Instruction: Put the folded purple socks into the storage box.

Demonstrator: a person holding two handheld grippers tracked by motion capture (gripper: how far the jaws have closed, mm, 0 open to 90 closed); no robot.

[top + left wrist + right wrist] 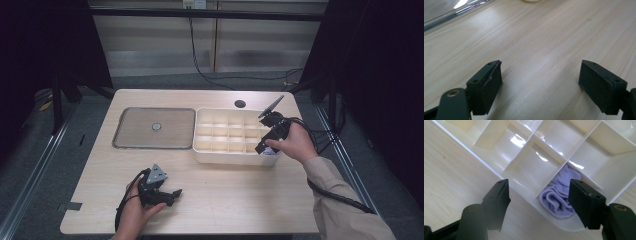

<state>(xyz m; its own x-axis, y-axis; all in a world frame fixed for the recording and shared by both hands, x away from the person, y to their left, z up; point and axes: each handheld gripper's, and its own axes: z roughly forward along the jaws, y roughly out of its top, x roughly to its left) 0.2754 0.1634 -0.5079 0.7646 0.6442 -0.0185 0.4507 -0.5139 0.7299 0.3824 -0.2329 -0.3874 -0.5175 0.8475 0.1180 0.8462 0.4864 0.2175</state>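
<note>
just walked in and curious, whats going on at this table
A person holds a claw in each hand at a wooden table. The right claw hangs open above the near right corner compartment of a white divided box, where a crumpled lilac cloth lies; its jaws are not gripping it. The left claw rests open low over bare wood near the person. A flat metal tray sits left of the box.

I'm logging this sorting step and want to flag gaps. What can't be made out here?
- Lavender cloth: in the right gripper view, partly hidden by a divider and the right gripper; in the high view, the hand covers that corner of the white compartment box.
- Small round thing on the metal tray: too small to identify in the high view.
- Left gripper: its view cuts off the tray at the top edge.
</note>
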